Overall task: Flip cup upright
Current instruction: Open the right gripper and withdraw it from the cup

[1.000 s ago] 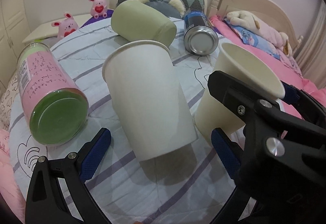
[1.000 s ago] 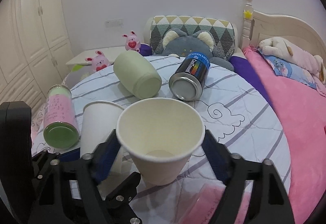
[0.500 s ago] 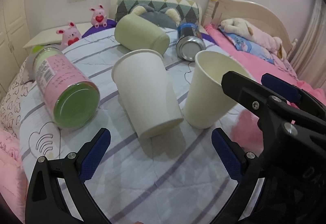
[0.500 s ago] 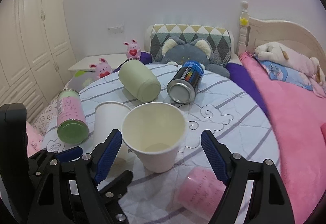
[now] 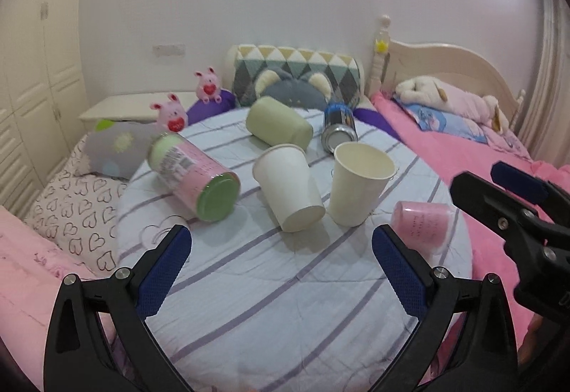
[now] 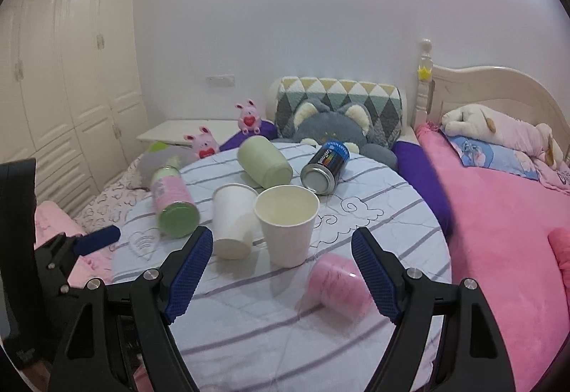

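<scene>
From the left wrist camera, the left gripper [image 5: 279, 258] has its jaws spread wide with nothing between them, held back over the near edge of the round table [image 5: 270, 313] with its striped cloth. Toward the middle of the table the cream cup [image 5: 359, 187] stands upright, mouth up, and a white cup [image 5: 290, 187] leans just beside it on its left. A pink jar [image 5: 196, 178] with a green lid lies near the left edge, and a small pink cup [image 5: 422, 223] lies near the right edge. From the right wrist camera, the right gripper [image 6: 281, 272] is also wide open and holds nothing, back from the cream cup [image 6: 288, 226], which stands free. A green cup [image 6: 263, 160] and a spray can [image 6: 323, 167] lie toward the far edge.
</scene>
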A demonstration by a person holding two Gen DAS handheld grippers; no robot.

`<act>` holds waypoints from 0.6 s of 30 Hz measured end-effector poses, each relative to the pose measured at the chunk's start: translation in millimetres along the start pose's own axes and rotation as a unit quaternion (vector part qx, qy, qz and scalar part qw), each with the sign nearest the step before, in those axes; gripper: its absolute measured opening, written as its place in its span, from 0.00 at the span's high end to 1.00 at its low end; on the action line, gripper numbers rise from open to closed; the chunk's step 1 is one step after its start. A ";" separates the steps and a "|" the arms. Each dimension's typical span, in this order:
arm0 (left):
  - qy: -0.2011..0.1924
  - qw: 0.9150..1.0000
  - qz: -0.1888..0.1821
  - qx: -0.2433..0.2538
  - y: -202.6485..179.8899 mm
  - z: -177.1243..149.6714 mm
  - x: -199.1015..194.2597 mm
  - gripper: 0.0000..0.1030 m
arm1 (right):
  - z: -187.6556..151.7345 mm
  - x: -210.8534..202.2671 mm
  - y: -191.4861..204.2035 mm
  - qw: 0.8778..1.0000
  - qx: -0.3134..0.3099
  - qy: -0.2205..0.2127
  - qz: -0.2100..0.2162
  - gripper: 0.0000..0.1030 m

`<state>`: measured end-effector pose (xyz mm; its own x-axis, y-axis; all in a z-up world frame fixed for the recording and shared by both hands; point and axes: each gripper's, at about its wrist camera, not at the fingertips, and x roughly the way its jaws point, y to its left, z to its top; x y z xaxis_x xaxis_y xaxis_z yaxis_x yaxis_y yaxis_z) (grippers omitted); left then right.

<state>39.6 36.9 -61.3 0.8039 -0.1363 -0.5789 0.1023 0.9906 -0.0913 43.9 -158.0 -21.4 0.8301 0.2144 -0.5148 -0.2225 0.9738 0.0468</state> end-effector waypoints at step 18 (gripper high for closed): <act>-0.062 0.997 0.026 0.029 -31.3 -2.3 -60.2 0.00 | -18.3 -60.5 -10.3 0.997 0.026 -0.070 -0.002 0.21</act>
<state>-13.4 14.1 -25.4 0.8746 -0.0848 -0.4774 0.0886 0.9960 -0.0146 -13.4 -182.4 -6.5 0.8949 0.2144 -0.3913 -0.1941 0.9767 0.0911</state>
